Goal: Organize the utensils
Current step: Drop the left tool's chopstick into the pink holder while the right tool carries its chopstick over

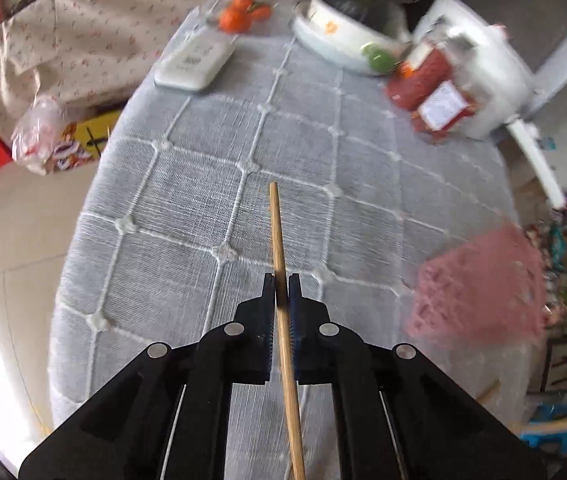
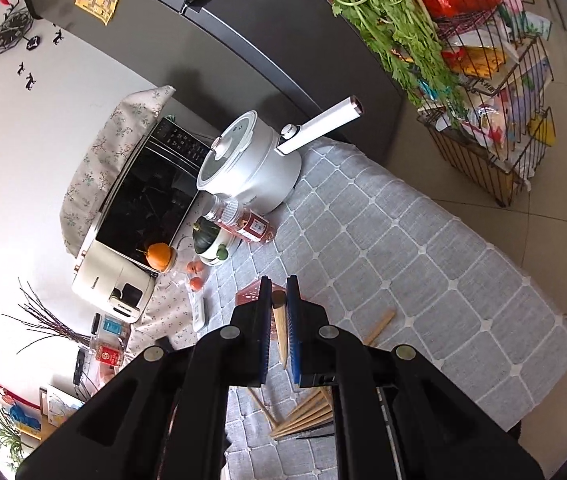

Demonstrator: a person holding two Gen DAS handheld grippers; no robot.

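Left gripper (image 1: 282,280) is clenched on a slim, pale wooden chopstick (image 1: 279,240) above the grey quilted tablecloth (image 1: 187,208). Right gripper (image 2: 279,286) pinches another tapered wooden chopstick (image 2: 280,328), with loose wooden chopsticks (image 2: 303,416) lying near the cloth's near edge. Light, stiff and smooth, each probably swivels unless held mid-shaft.

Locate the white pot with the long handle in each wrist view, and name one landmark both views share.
Left wrist: the white pot is at the upper right, blurred, its handle running down toward the right edge.
Right wrist: it stands at upper centre beside the microwave, handle pointing up and right.
Shared landmark: the grey quilted tablecloth under it.
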